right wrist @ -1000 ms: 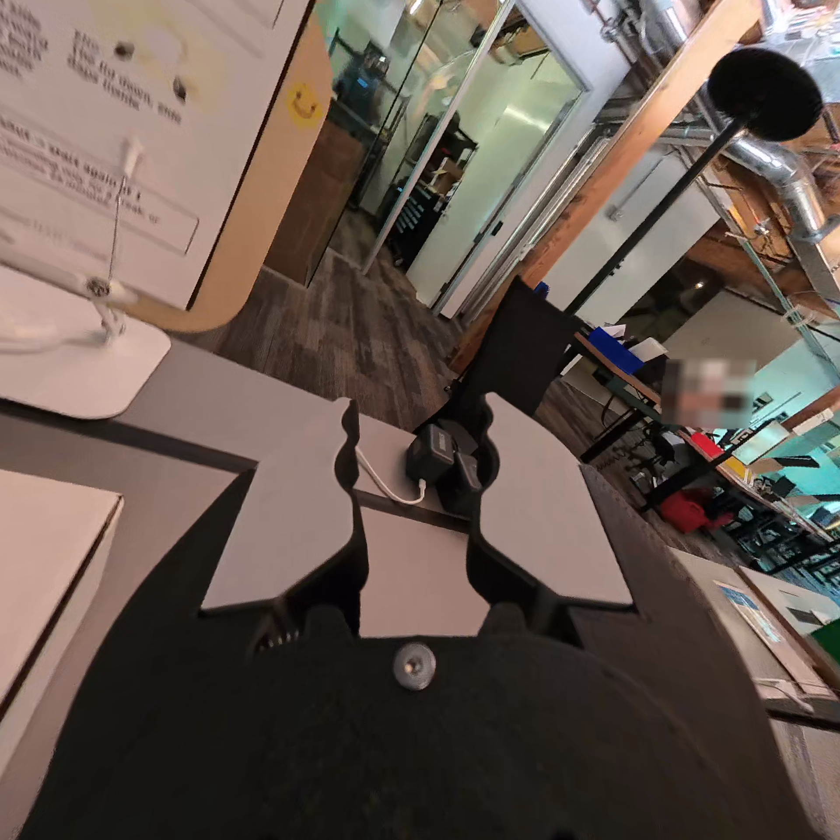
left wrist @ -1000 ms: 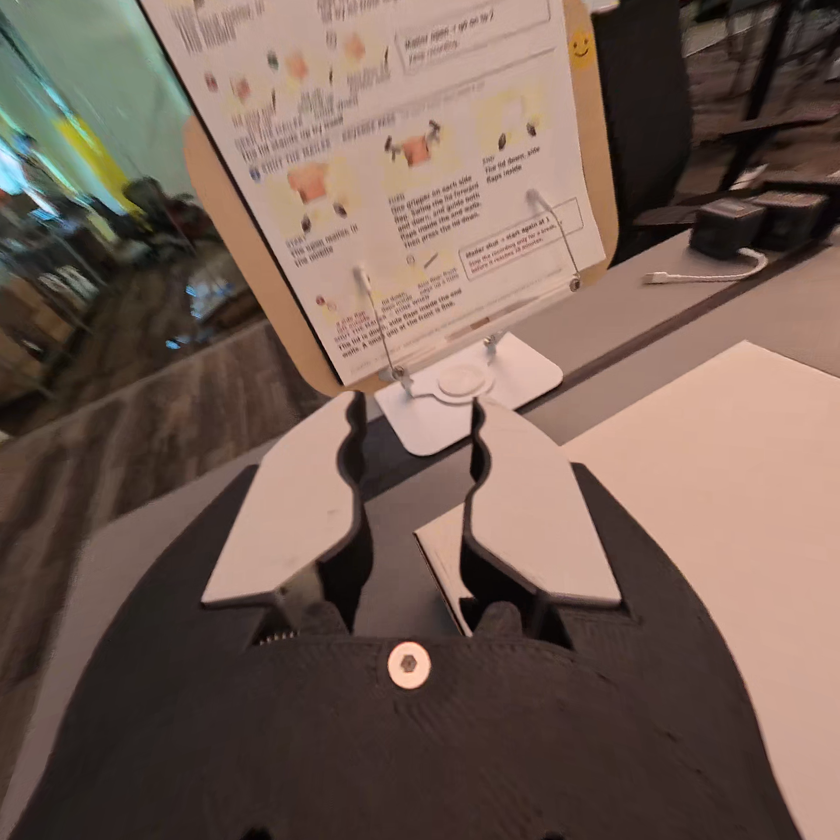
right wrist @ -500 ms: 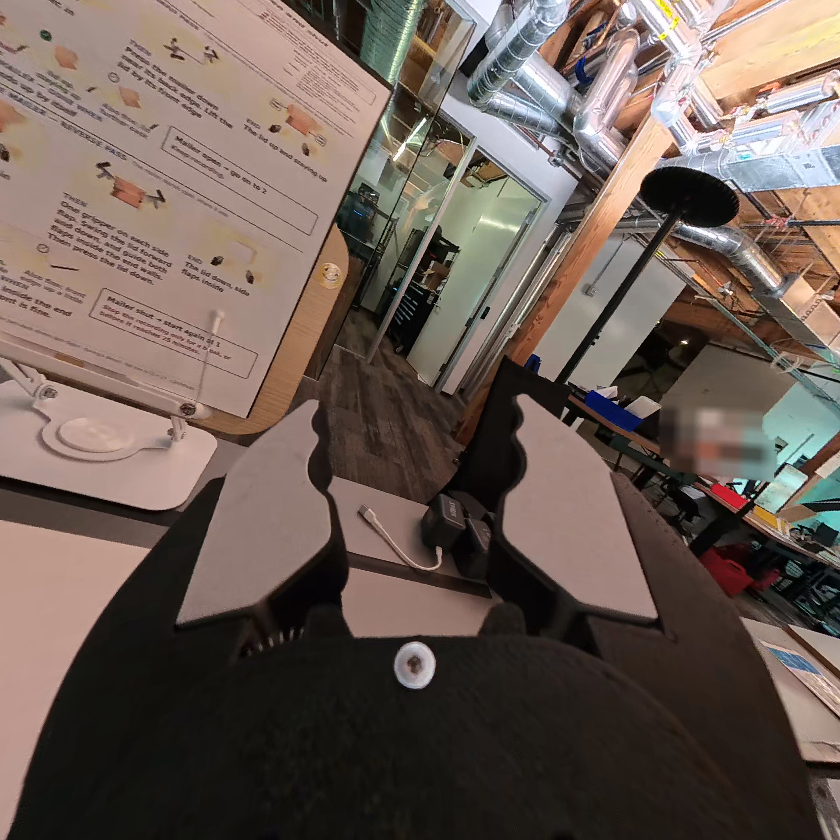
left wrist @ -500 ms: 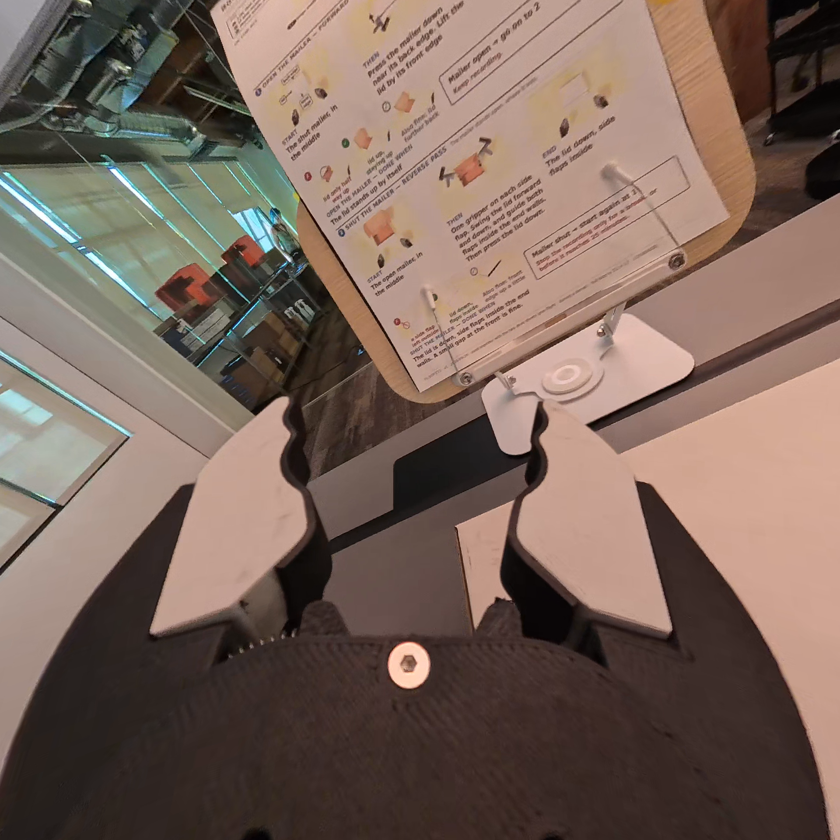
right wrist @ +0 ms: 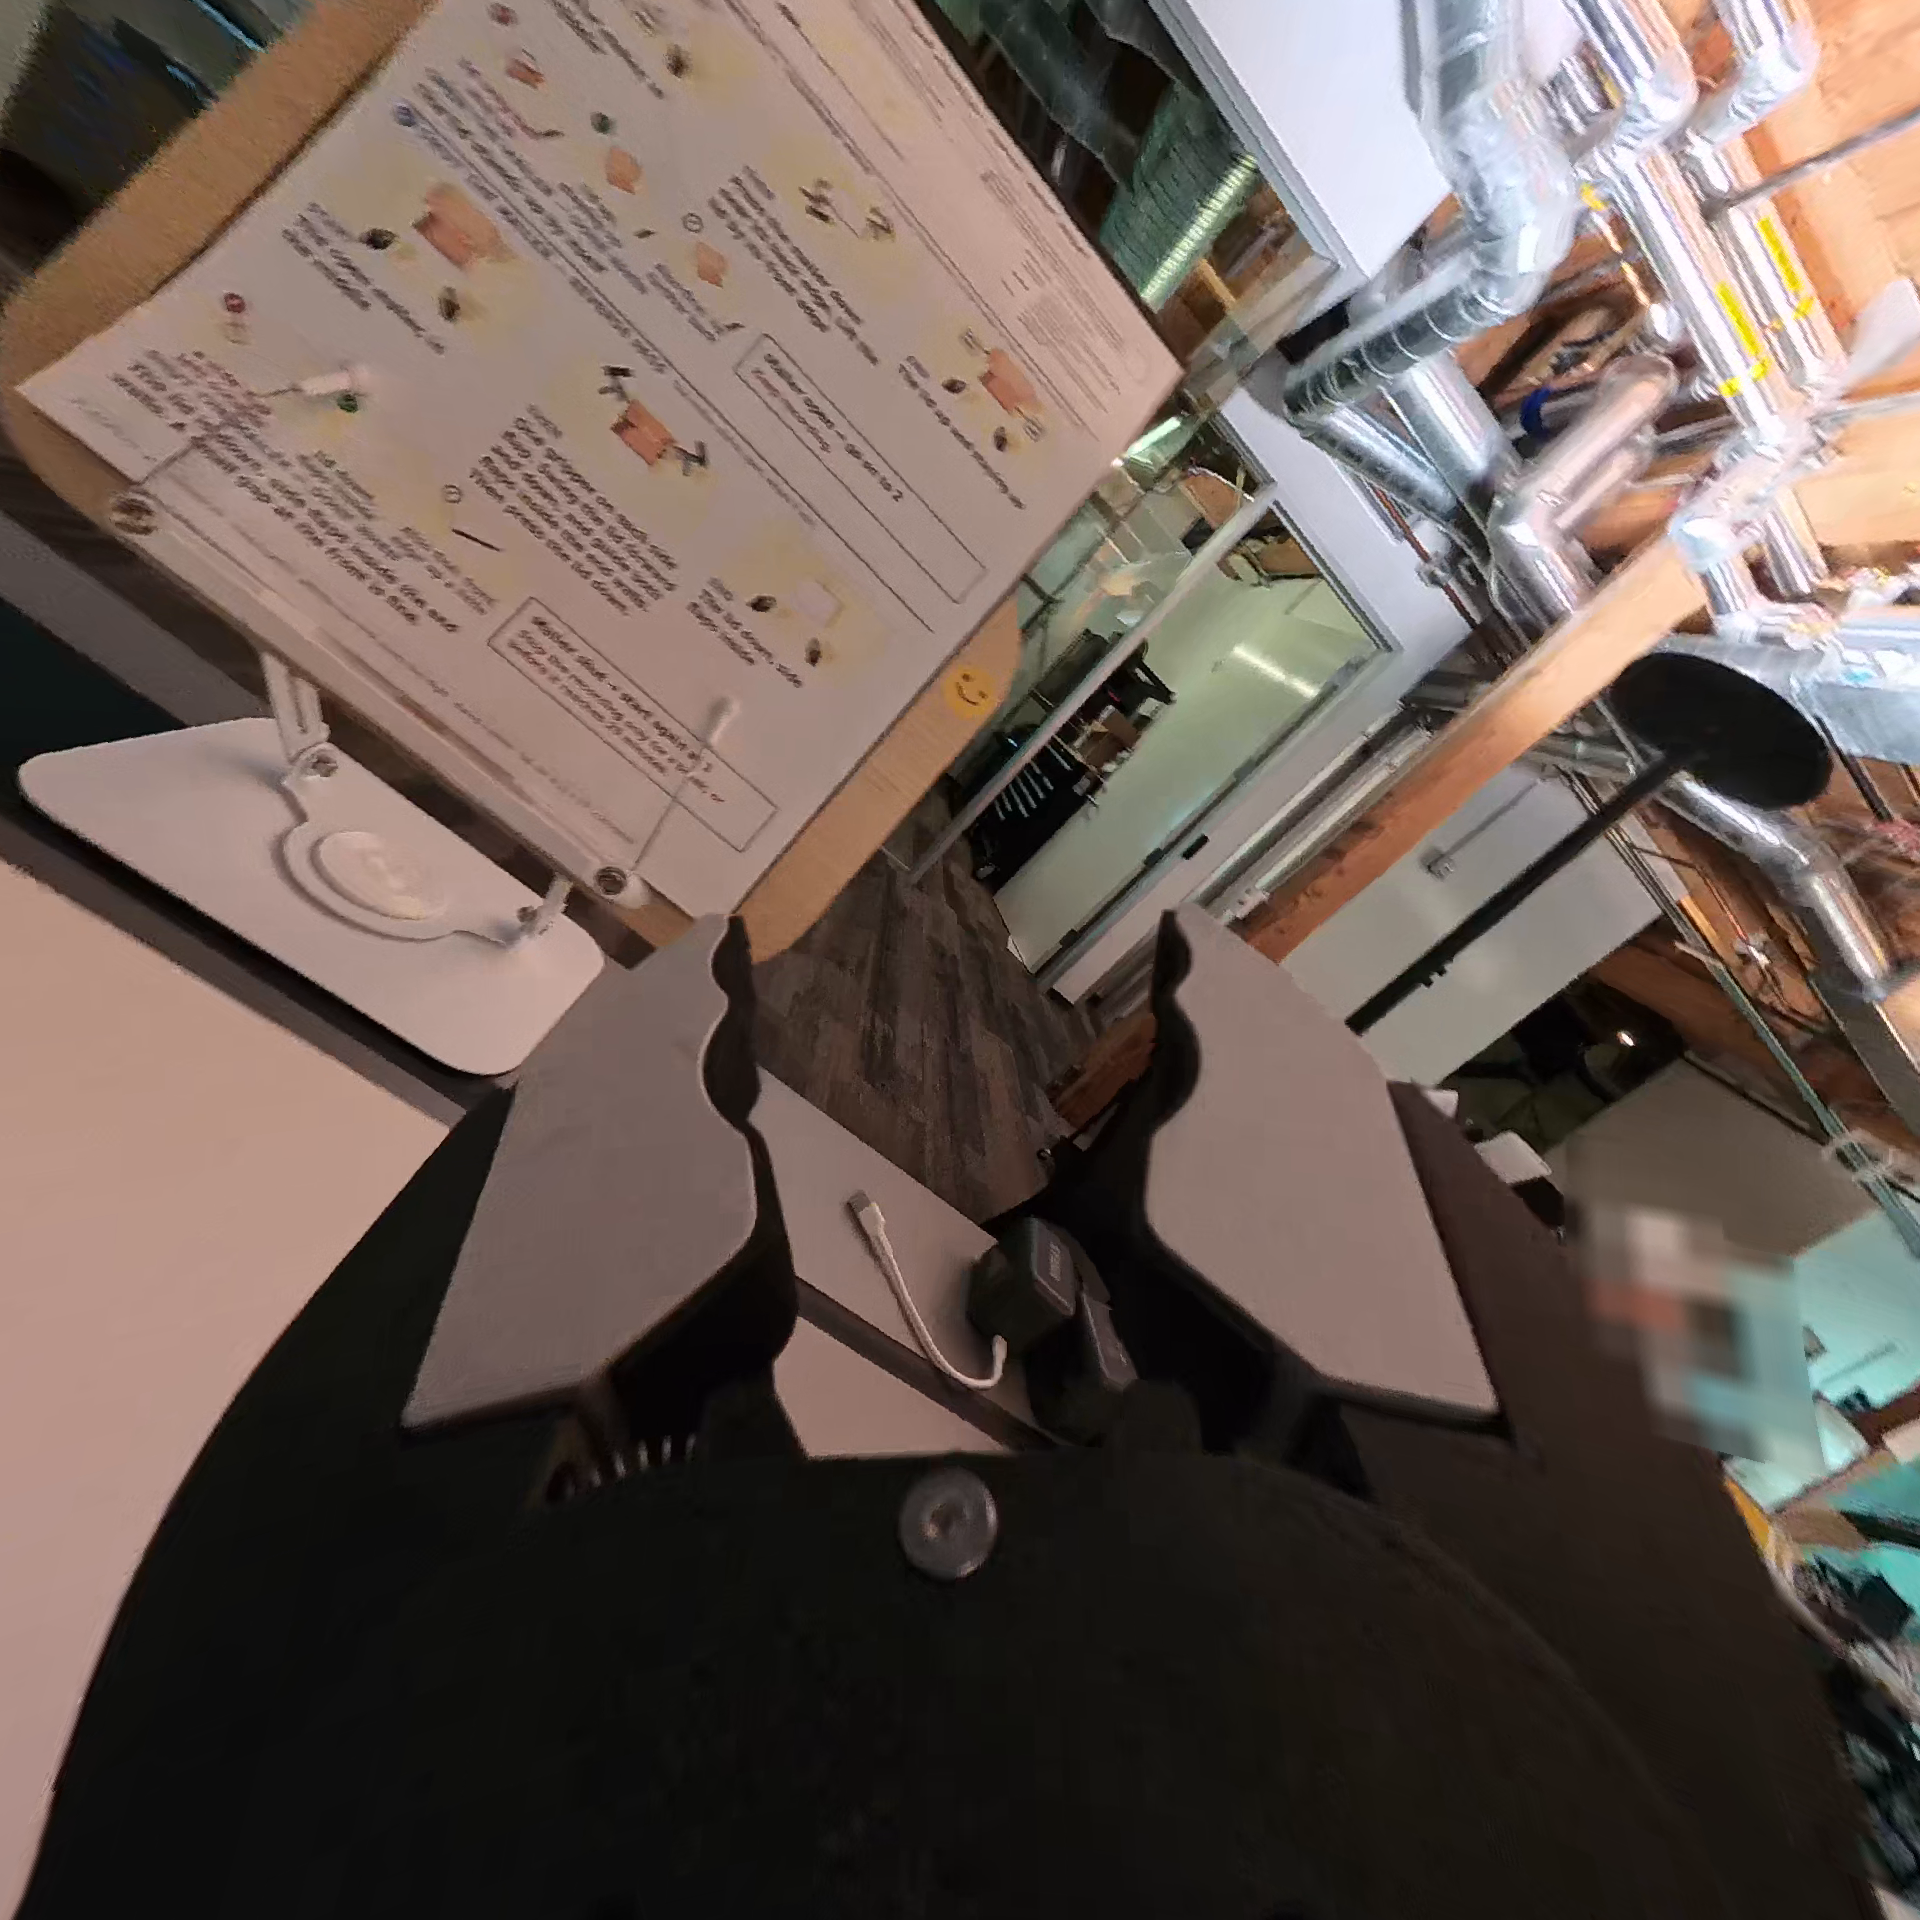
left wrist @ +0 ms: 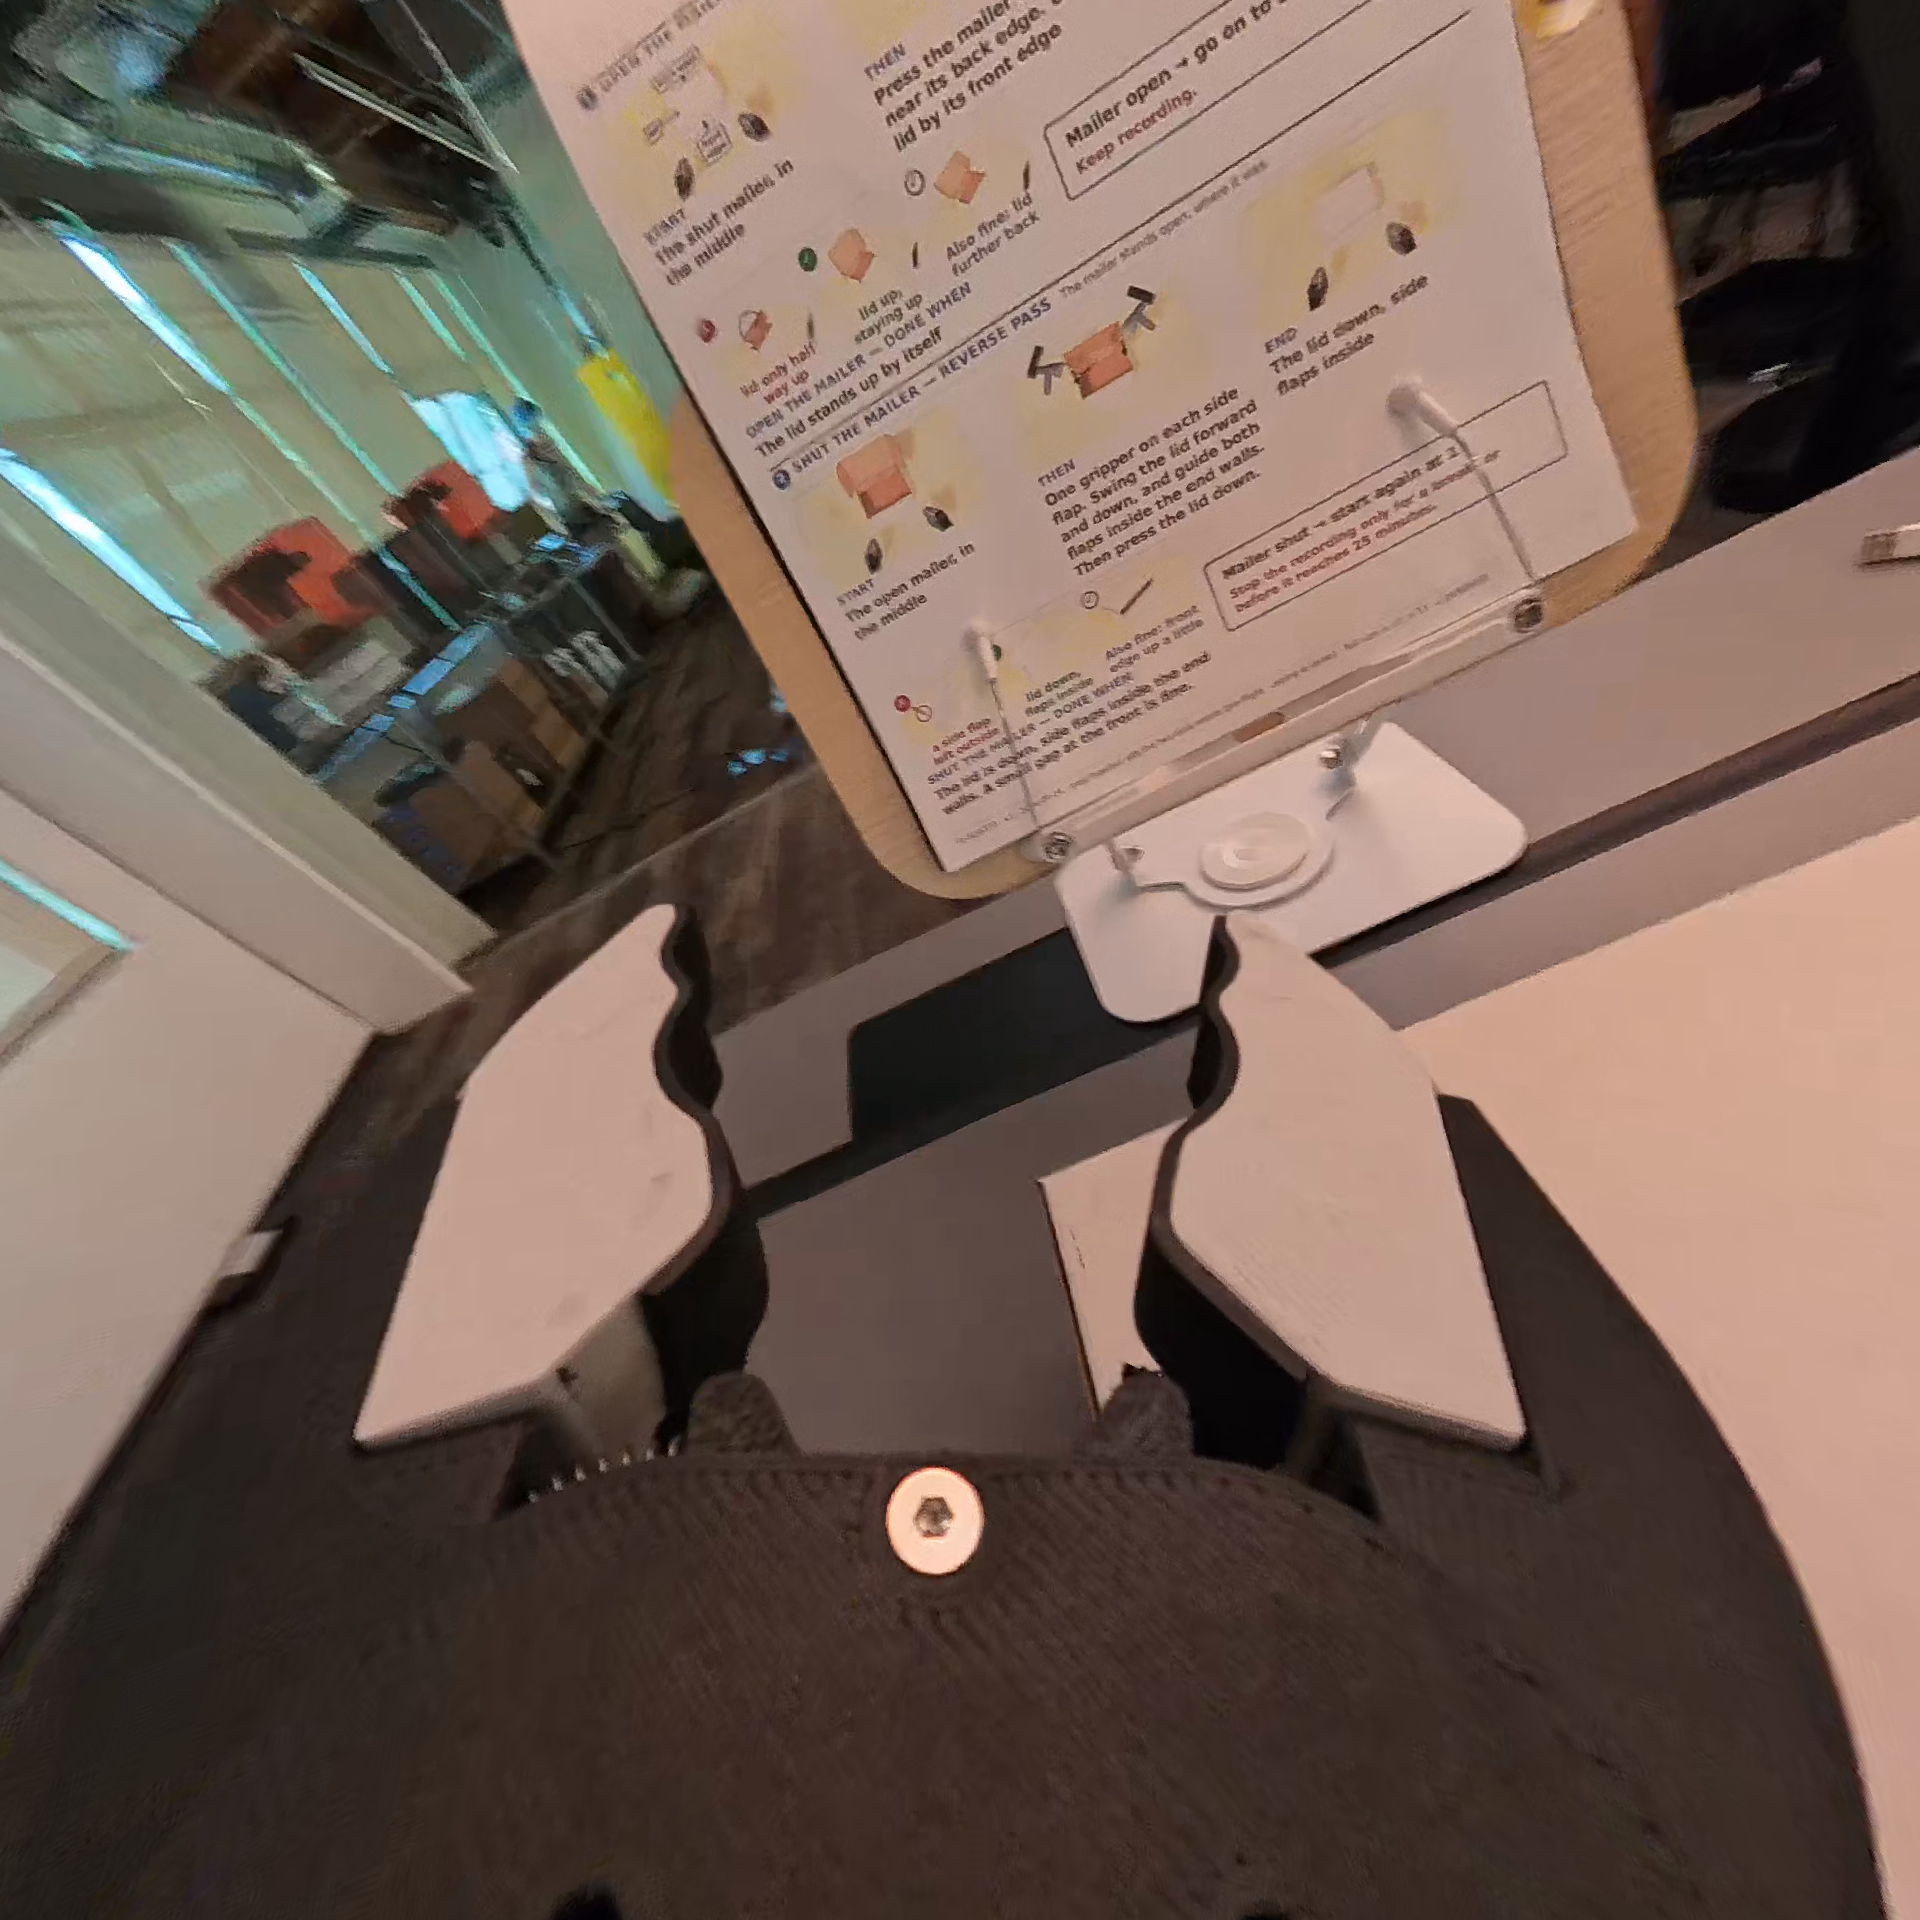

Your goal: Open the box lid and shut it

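Seemingly between steps, the flat white box (left wrist: 1662,1195) lay closed on the grey table (left wrist: 1714,613) near the instruction board (left wrist: 1143,416), flanked by the left gripper (left wrist: 951,940) and right gripper (right wrist: 951,935), both wide and empty, next needing its front edge

The white box (left wrist: 1662,1299) runs off the right edge in the left wrist view, its lid seam unseen. The instruction sheet (right wrist: 582,416) is motion-blurred and cropped; black blocks (right wrist: 1039,1288) sit partly behind the right gripper (right wrist: 951,956), perhaps chargers.
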Motion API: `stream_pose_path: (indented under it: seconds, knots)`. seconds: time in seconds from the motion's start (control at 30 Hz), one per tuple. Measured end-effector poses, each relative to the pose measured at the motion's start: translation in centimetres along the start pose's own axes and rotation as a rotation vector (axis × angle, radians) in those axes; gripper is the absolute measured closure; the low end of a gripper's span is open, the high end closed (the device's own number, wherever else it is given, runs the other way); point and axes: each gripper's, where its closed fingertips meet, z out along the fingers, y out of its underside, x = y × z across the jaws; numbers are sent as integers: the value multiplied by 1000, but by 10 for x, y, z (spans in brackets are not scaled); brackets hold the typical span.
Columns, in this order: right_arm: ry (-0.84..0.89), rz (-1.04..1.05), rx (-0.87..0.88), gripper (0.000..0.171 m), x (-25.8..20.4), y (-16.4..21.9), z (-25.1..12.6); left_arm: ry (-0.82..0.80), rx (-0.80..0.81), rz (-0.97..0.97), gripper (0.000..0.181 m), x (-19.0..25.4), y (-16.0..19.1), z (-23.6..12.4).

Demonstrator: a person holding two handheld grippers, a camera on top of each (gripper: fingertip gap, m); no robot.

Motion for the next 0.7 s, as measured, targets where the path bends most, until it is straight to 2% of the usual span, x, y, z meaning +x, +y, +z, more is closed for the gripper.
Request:
stream_pose_path:
  seconds: [0.1,0.23,0.33,0.4,0.5,0.7]
  knots:
    - [-224,-57,92,102,-42,-21,-11,280,-45,-167,95,4,17,11]
    - [-633,-70,150,111,-115,-48,-51,694,-26,-532,94,9,39,30]
    - [-971,-57,158,110,-169,-64,-100,837,46,-711,97,7,57,50]
    - [-1127,-79,194,109,-196,-74,-131,953,29,-799,97,16,75,58]
    - [-1226,-146,181,109,-226,-73,-154,1125,-29,-882,97,29,96,60]
    - [-1216,-320,46,114,-258,-40,-152,1197,-50,-798,95,43,113,58]
